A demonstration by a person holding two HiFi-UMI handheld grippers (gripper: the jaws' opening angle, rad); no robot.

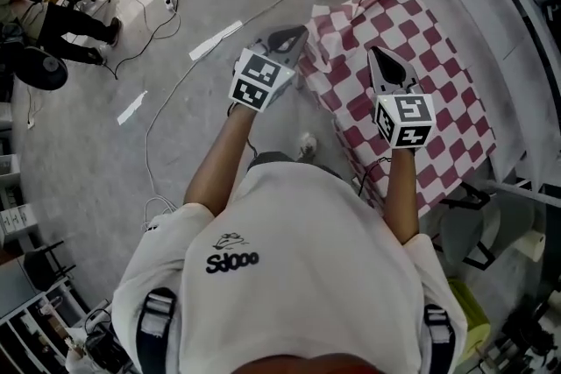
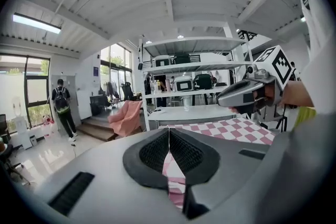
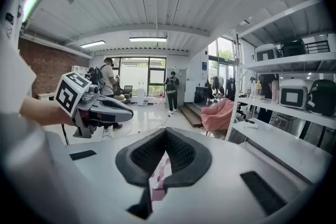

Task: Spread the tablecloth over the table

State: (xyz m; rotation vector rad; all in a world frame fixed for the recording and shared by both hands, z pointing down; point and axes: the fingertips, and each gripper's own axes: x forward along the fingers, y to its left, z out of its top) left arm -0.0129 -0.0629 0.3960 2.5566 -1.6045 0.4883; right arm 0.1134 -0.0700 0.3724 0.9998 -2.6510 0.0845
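Far out from the left side of the surface [image 1: 473, 13], a person in dark trousers [image 1: 61, 17] occupies a corner of the grey floor [image 1: 96, 153]. Loose cables [image 1: 166, 74] and white tape strips [image 1: 215, 39] lie on that floor between there and the surface. The left gripper view adds a standing person with a backpack [image 2: 62, 105] and a pink chair [image 2: 126, 117], both well off the surface's left side. Just off the surface's left edge you hold your left hand-held gripper [image 1: 294, 38], marker cube toward you. Its jaws are pressed together on a fold of the red-and-white checked tablecloth [image 1: 429, 74]. In its own view a strip of the checks is pinched between the ribbed pads [image 2: 155, 152] and hangs below them. The tablecloth lies on the surface and is fairly flat over most of the top. It is rumpled and heaped along the surface's left edge where you grip it, and it drapes over the surface's near edge toward you. Your right hand-held gripper [image 1: 383, 59] is over the cloth-covered part of the surface, to the right of the left one and apart from it. Its jaws are likewise clamped on the tablecloth, with a bit of checked cloth showing between and beneath them in its own view. Both point away from you, along the surface. A strip of the surface's top along its right side lies uncovered. Beyond the surface's far end stands a white shelf rack [image 2: 194, 68] carrying dark appliances.
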